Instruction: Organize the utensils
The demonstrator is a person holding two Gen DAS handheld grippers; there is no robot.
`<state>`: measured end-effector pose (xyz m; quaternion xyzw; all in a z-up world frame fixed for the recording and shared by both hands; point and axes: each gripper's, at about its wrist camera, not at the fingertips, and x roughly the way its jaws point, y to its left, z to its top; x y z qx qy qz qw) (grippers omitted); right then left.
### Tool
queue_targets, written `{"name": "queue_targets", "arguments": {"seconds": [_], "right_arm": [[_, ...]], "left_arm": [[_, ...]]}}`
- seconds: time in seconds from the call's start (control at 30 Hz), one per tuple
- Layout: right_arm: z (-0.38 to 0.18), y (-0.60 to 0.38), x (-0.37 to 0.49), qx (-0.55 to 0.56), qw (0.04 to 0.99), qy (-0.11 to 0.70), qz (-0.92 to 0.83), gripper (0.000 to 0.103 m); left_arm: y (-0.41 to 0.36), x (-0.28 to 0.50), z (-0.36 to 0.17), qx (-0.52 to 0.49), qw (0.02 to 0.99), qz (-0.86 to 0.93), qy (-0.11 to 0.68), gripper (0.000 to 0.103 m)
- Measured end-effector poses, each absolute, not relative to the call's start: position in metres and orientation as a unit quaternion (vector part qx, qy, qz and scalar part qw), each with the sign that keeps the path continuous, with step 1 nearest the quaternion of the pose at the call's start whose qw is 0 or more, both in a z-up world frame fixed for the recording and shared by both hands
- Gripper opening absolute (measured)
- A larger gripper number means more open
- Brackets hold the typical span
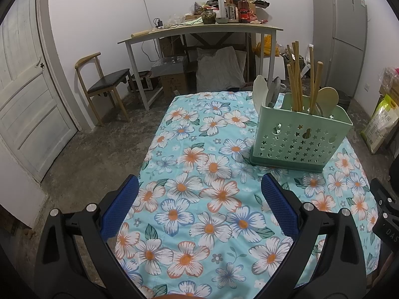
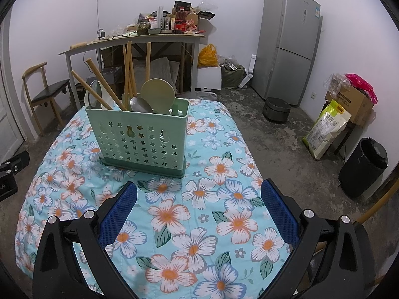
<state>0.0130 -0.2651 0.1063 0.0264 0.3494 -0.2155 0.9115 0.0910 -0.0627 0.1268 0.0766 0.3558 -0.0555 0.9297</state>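
Jaws spread wide and empty on both my left gripper (image 1: pixel 199 205) and right gripper (image 2: pixel 199 205), poised above the flowered cloth (image 2: pixel 199 224) covering the worktop. Ahead stands the green utensil holder (image 2: pixel 139 137), upright on the cloth, packed with wooden chopsticks (image 1: pixel 296 79), a pale wooden spoon (image 2: pixel 157 94) and metal spoons (image 2: pixel 139 104).

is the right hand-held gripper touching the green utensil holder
Apart. The right wrist view shows the right hand-held gripper open, with a strip of floral tablecloth visible between its blue fingertips and the base of the green utensil holder.
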Motion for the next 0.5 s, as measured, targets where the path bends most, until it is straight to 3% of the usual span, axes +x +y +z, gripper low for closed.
{"name": "queue_targets", "arguments": {"seconds": [0.5], "right_arm": [[0.1053,-0.2651,0.0123,0.031,0.912,0.35,-0.213,0.097]], "left_arm": [[-0.0639,0.0904,0.126,0.077,0.929,-0.057,0.357,0.095]]}}
